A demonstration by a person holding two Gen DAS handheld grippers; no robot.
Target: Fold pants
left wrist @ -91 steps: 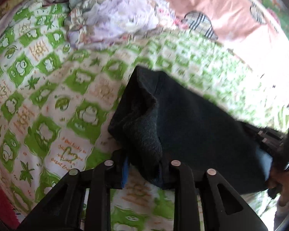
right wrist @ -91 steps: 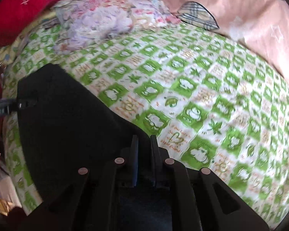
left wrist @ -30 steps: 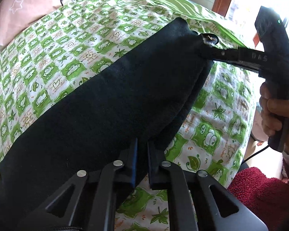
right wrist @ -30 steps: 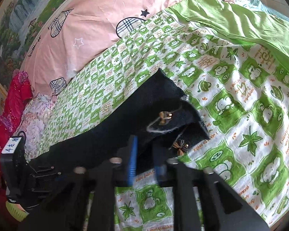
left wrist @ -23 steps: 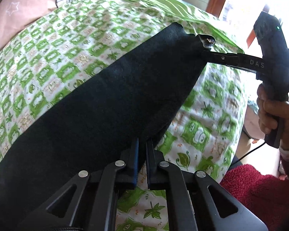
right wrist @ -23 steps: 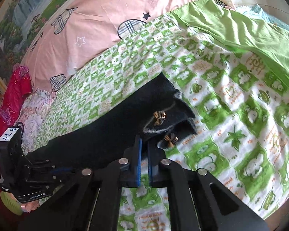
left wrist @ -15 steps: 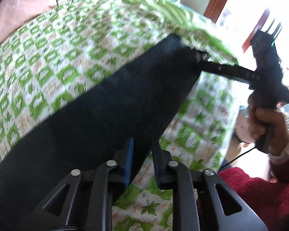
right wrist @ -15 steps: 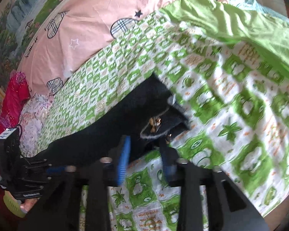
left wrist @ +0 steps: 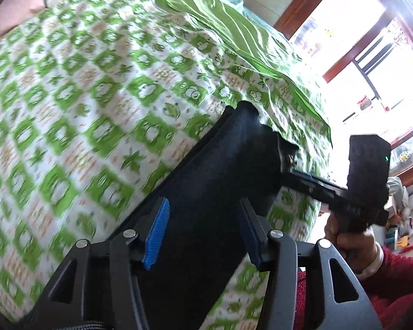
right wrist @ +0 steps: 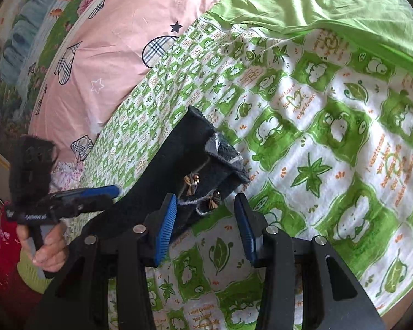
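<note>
On the left we hold our left gripper (left wrist: 203, 231), and its blue-padded fingers (left wrist: 157, 231) have just been opening; they now stand apart over the dark navy, soft, thick cloth pants (left wrist: 206, 192) and do not pinch them. The pants lie in a long, narrow strip on the green and white checked bed sheet with little cartoon pictures (left wrist: 68, 96), running from near us up toward the far end by the plain bright green cloth (left wrist: 220, 19). They look folded once along their length, so we think the long fold is done and a short fold comes next. Over on the right we hold our right gripper (right wrist: 205, 228). Its fingers have let go too, and they stand apart just in front of the end of the pants (right wrist: 206, 165), where we see a pale edge and small gold bows. Nothing is held between them. Behind the sheet lies a big pink cover with checked hearts (right wrist: 110, 41). We think the pants are soft and floppy and a bit heavy, not slippery and not easy to break. They bend anywhere, so one pinch makes them sag. We would take hold at the two corners of one end, grabbing all the layers at once, so the fold stays neat.
</note>
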